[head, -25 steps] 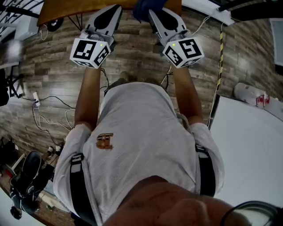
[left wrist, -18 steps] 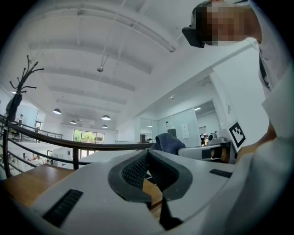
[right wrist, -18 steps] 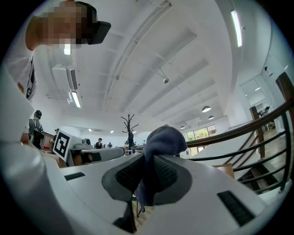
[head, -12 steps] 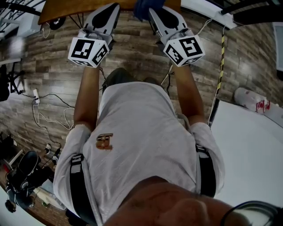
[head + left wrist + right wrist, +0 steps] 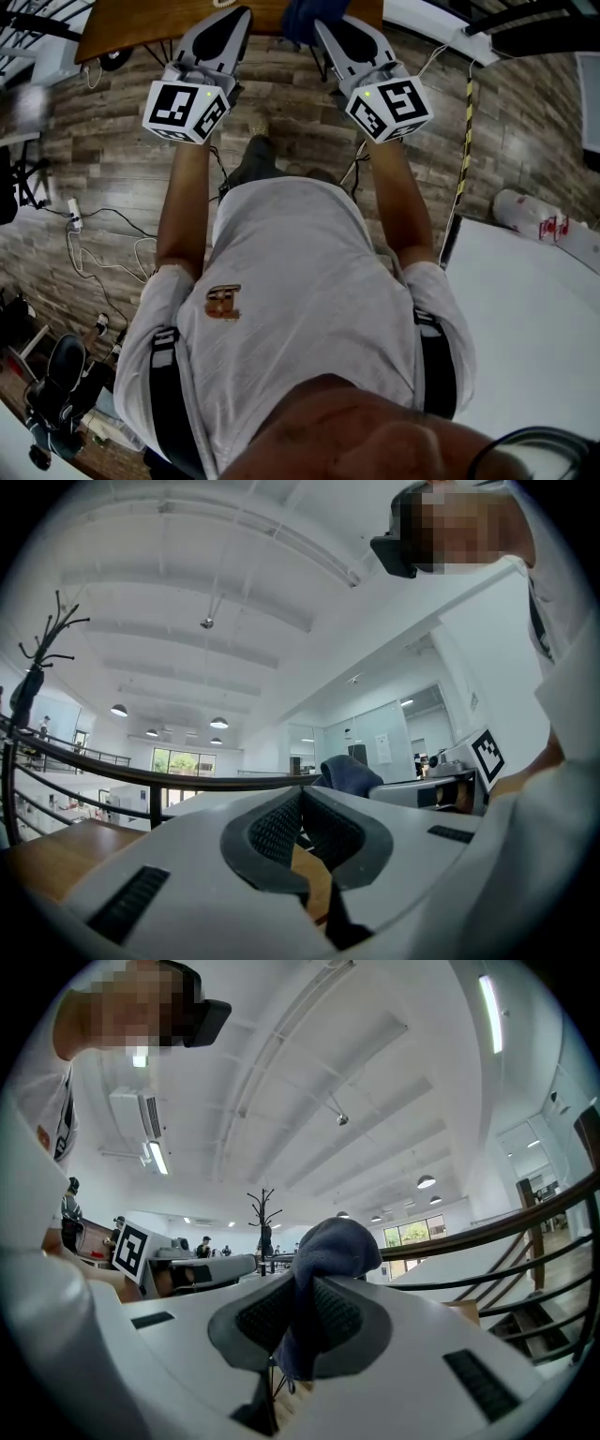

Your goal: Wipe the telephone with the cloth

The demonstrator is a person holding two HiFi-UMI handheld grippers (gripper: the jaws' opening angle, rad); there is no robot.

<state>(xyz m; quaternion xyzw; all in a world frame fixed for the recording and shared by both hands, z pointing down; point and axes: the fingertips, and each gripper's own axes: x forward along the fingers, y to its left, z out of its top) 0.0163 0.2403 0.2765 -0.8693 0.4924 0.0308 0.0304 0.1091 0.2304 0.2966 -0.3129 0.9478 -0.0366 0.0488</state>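
No telephone shows in any view. A dark blue cloth (image 5: 300,17) (image 5: 334,1241) is pinched between the pads of my right gripper (image 5: 323,23) (image 5: 302,1288) and bunches up above its tips. My left gripper (image 5: 232,13) (image 5: 300,795) is held beside it at the same height, its jaws closed together with nothing between them. Both grippers point away from the person's body and tilt upward toward the ceiling. The left gripper view also catches the cloth (image 5: 351,774) off to its right. The tips of both grippers reach the edge of a wooden tabletop (image 5: 131,28).
The person stands on a wood-plank floor with loose cables (image 5: 94,246) at the left. A white table (image 5: 530,319) lies at the right, past a yellow-black striped strip (image 5: 466,131). A dark railing (image 5: 525,1222) and a coat stand (image 5: 263,1206) appear in the right gripper view.
Both grippers stay almost where they were, the cloth still pinched in the right one. The person's shoe has stepped forward under the arms.
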